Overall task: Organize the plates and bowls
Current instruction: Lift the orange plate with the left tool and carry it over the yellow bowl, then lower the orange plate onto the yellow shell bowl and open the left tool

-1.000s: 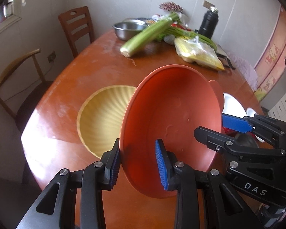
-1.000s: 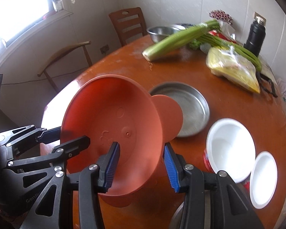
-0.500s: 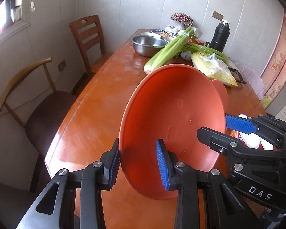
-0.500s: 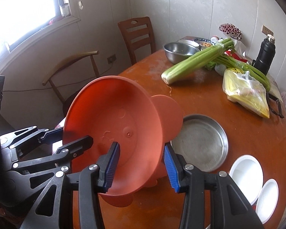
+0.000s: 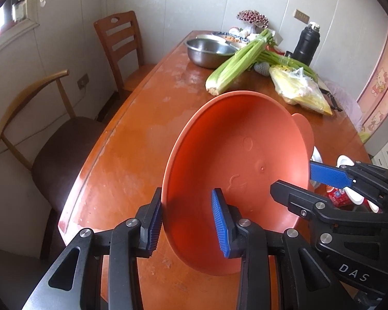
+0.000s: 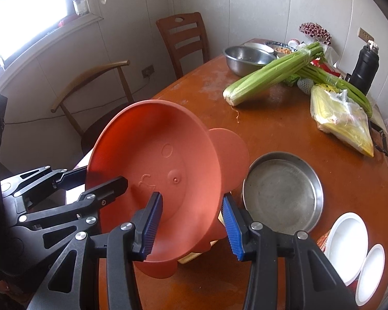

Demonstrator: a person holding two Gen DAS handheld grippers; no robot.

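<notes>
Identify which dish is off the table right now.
The orange bowl, tilted between both grippers; the steel pan and two white dishes lie flat on the table.
</notes>
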